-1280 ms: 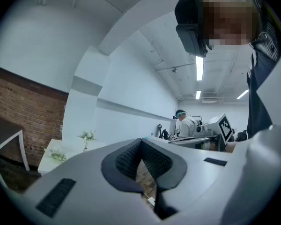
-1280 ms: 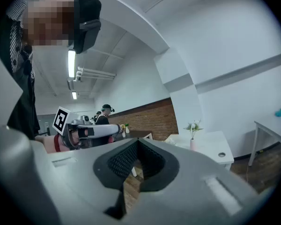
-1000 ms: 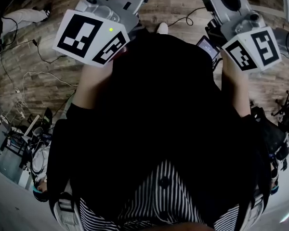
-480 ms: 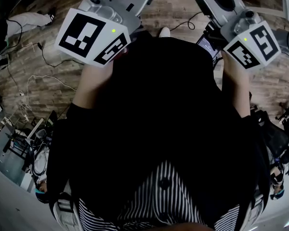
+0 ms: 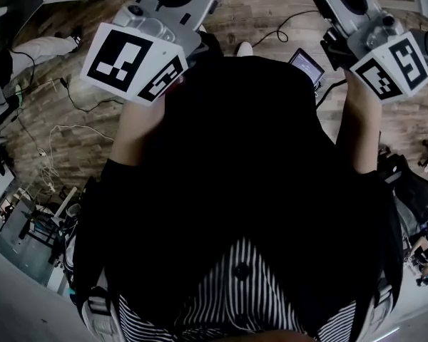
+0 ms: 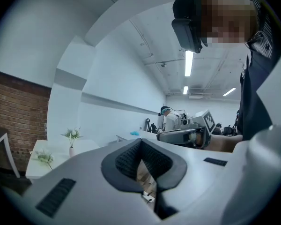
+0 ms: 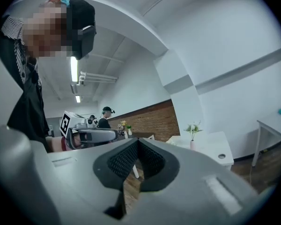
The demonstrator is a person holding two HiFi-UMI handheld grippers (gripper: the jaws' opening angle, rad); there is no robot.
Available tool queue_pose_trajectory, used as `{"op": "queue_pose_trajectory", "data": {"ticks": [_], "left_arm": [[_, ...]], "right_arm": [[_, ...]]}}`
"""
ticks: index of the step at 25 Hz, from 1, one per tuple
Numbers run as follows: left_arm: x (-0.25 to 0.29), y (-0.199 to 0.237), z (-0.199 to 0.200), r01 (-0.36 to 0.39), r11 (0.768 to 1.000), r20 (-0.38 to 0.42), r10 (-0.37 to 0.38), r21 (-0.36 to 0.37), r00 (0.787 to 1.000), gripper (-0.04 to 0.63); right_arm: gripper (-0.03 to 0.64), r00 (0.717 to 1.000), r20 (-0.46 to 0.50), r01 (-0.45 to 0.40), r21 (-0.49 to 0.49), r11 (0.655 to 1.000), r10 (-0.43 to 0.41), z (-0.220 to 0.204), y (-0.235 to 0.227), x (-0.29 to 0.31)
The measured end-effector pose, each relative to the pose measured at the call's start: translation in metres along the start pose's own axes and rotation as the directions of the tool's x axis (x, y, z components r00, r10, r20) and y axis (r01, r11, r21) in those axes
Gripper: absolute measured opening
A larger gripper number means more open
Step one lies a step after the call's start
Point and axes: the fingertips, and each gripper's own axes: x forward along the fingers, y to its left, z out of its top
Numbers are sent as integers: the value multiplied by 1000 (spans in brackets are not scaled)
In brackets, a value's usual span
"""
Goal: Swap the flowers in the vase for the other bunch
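Observation:
A small pale vase of white-and-green flowers (image 6: 72,137) stands far off on a white table (image 6: 84,146) in the left gripper view. A second green bunch (image 6: 44,157) lies on that table's left end. The right gripper view shows the same vase of flowers (image 7: 193,134) on the white table (image 7: 215,149). Both grippers are held close to the person's chest, well away from the table. My left gripper (image 6: 140,142) and my right gripper (image 7: 138,142) have their jaws together with nothing between them. In the head view only their marker cubes show, the left cube (image 5: 132,63) and the right cube (image 5: 392,66).
The floor is wood planks with loose cables (image 5: 57,134) and a small screen device (image 5: 307,66). Another person with headgear (image 7: 104,116) stands by a brick wall (image 7: 150,121). A chair (image 6: 0,151) is beside the table's left end.
In the head view the right marker cube has shifted right and slightly up. The left cube has barely moved. The floor behind has slid as the head turned.

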Motion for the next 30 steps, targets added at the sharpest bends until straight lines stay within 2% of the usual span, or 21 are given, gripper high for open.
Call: {"op": "queue_pose_trajectory", "data": {"ticks": [3,9,17,22,27,30], "left_arm": [[2,19,3,33,999,22,-32,-31,999,6],[14,66,13,75,996,57,-73,-41,996,6],[35,156,20,144,989,33,-143,-17,989,6],[24,176,38,175,985,29,-175,-2,984,6],[16,242,27,194,980,13,-194,-29,981,6],[7,272,22,191,981,14,-191,-15,981,6]], "right_arm": [[3,1000,7,15,1,1000,-15,7,-6,18],[3,1000,-12,-7,12,1000,7,8,-10,68],[3,996,-41,83,1,997,-83,29,-56,153],[3,991,-25,134,21,991,-133,53,-56,171],[3,986,-78,147,21,989,-145,50,-71,238],[3,985,-110,139,20,990,-136,46,-72,278]]}}
